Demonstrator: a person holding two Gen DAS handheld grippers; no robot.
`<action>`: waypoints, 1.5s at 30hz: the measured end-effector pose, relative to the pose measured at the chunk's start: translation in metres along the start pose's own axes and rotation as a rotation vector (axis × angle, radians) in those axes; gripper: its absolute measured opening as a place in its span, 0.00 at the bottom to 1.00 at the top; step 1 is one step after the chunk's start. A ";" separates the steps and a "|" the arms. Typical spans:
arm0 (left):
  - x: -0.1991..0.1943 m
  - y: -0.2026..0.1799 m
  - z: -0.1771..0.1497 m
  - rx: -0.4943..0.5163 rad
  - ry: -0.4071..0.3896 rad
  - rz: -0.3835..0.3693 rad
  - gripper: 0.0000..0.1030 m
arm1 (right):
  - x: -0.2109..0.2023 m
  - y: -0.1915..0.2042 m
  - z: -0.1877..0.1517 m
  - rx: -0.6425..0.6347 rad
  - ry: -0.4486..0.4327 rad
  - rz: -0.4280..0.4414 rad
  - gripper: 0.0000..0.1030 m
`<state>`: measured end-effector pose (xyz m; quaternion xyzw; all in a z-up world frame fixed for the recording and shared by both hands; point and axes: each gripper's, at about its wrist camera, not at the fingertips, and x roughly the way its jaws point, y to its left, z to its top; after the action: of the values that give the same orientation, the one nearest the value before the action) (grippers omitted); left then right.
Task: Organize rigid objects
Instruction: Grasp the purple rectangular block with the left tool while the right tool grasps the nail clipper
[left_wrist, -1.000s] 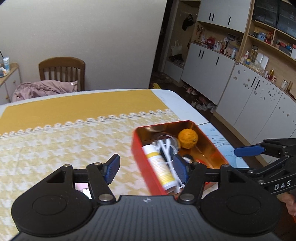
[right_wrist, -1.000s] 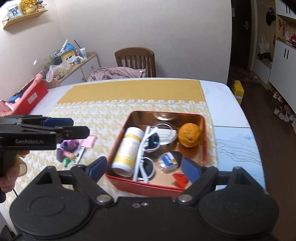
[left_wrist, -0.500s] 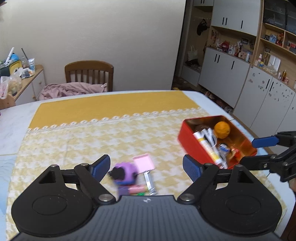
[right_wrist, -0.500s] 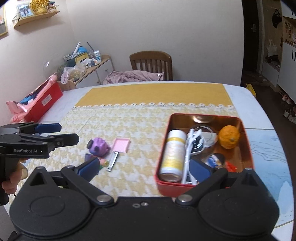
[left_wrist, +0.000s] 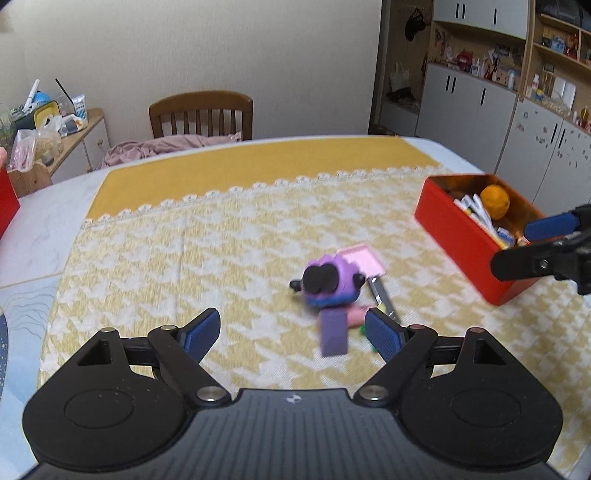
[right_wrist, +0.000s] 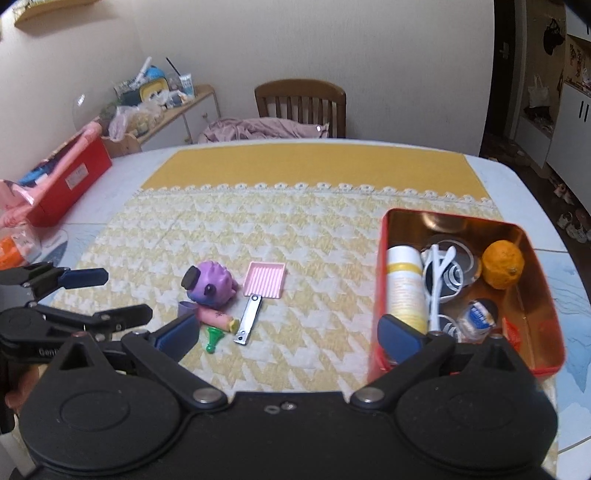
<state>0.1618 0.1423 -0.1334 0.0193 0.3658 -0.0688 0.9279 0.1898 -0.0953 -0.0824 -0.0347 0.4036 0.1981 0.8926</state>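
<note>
I see both grippers above the table w/ the yellow cloth (right_wrist: 295, 229). My left gripper (left_wrist: 291, 334) has its jaws spread wide, nothing between the pads, nothing held. My right gripper (right_wrist: 288, 332) is also wide apart and empty.

The loose things lie in a small group on the cloth, approx. in the middle, well apart from the red tin (right_wrist: 546, 295). There is a purple toy (right_wrist: 212, 286), and just beside it on its right a pink comb (right_wrist: 265, 279) w/ a metal nail clipper (right_wrist: 249, 319) below it. In front of the toy lie a pink tube (right_wrist: 216, 316), a green piece (right_wrist: 213, 338) and a small purple block (left_wrist: 334, 332); in the left view they are blurred, so I cannot tell which ones touch.

The red tin stands at the right side of the cloth. Inside it: a white bottle (right_wrist: 404, 288) lying along the left wall, white sunglasses (right_wrist: 441, 280) next to it, an orange (right_wrist: 503, 264) at the far right, and a small round item w/ blue label (right_wrist: 478, 317) near the front.
</note>
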 end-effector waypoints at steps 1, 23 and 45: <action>0.002 0.000 -0.002 0.007 0.000 -0.002 0.83 | 0.005 0.003 0.000 -0.003 0.008 -0.002 1.00; 0.048 -0.015 -0.014 0.070 0.043 0.005 0.83 | 0.103 0.024 0.017 0.011 0.144 -0.147 0.86; 0.057 -0.029 -0.014 0.106 0.077 -0.026 0.31 | 0.114 0.045 0.013 -0.053 0.152 -0.132 0.35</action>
<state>0.1897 0.1082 -0.1821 0.0661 0.3973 -0.0993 0.9099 0.2495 -0.0139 -0.1534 -0.0998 0.4616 0.1464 0.8692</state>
